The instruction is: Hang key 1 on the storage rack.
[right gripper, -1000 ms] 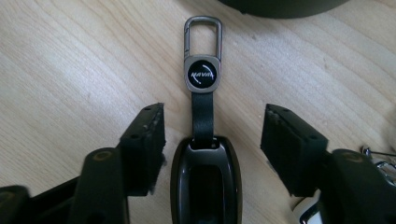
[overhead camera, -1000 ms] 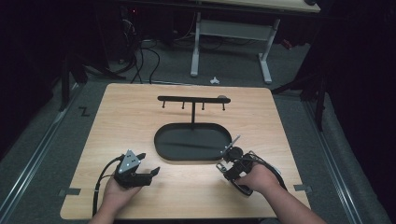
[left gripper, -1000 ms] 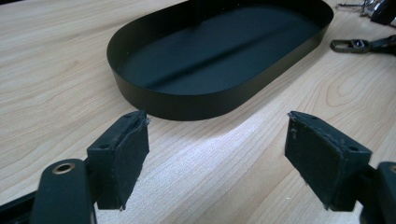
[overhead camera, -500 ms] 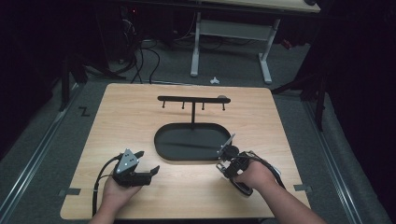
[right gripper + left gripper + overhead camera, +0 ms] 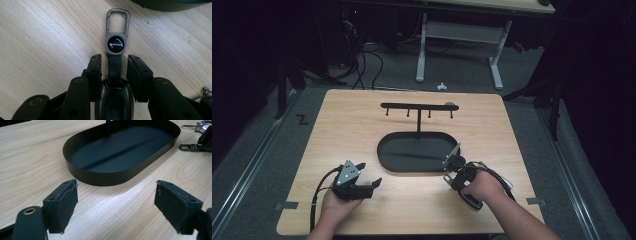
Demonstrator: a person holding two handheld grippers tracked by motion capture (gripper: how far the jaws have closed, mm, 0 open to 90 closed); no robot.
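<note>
A dark key fob point(image 5: 115, 100) with a black strap and a grey metal carabiner clip point(image 5: 115, 44) lies on the wooden table, just in front of the black oval tray point(image 5: 384, 160). My right gripper point(image 5: 113, 58) straddles it. The fob body fills the gap between the jaws, while the strap and clip stick out past the fingertips. In the high view the right gripper point(image 5: 453, 169) sits at the tray's near right corner. My left gripper point(image 5: 115, 195) is open with nothing between its pads, low over the table near the tray wall point(image 5: 107, 176). It shows at front left as the left gripper point(image 5: 371, 173).
A black rack with small hooks point(image 5: 418, 106) rises on a post from the tray. The carabiner clip point(image 5: 190, 146) and a bunch of keys point(image 5: 200, 125) show beside the tray's right end. Bare wood surrounds the tray, and the table edge is close behind both hands.
The right gripper has turned slightly and settled beside the tray's corner. The left gripper has stayed almost still.
</note>
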